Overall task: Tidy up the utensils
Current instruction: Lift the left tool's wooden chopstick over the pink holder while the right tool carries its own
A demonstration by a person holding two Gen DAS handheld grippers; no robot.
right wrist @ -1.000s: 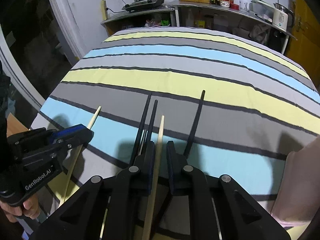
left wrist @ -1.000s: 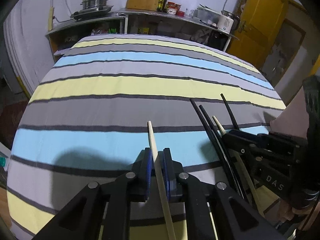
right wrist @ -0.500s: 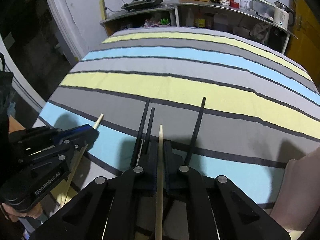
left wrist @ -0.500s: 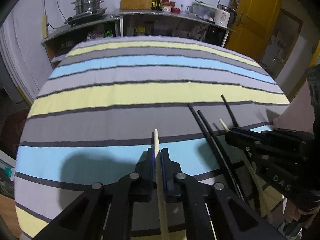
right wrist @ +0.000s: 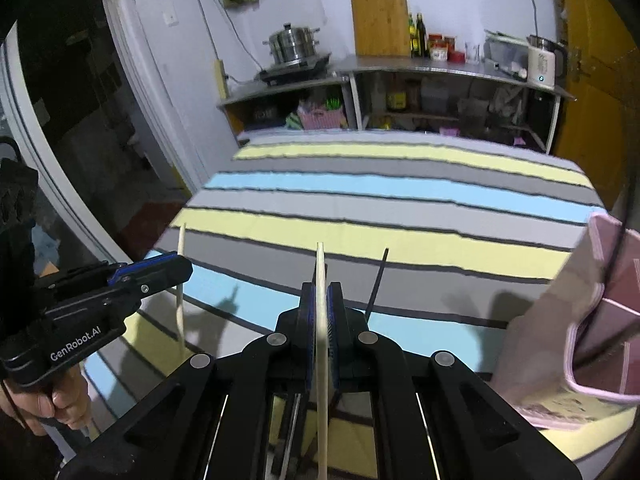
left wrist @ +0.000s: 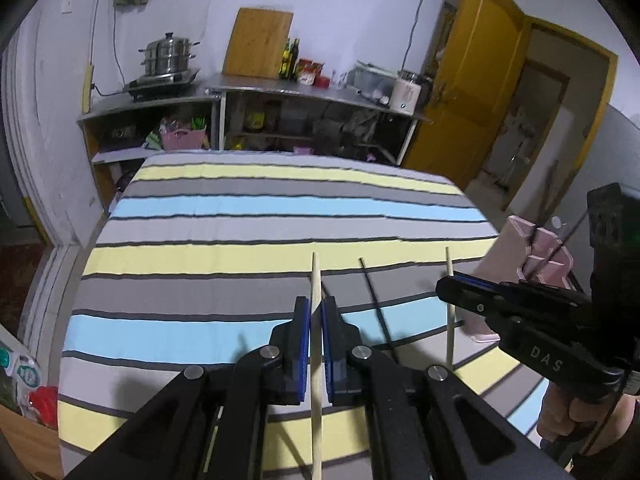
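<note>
My left gripper is shut on a pale wooden chopstick and holds it raised above the striped cloth. My right gripper is shut on a second wooden chopstick, also lifted. Each gripper shows in the other's view: the right one with its chopstick, the left one with its chopstick. Black chopsticks lie on the cloth between the grippers; one also shows in the right wrist view. A pink utensil holder stands at the right.
The pink holder sits at the table's right edge and has a thin black stick in it. Behind the table is a metal shelf with a steamer pot, bottles and a kettle. A yellow door is at back right.
Both grippers have risen and tilted up with their wooden chopsticks, so the room behind shows. The black chopsticks stay on the cloth. The pink holder has come into fuller view.
</note>
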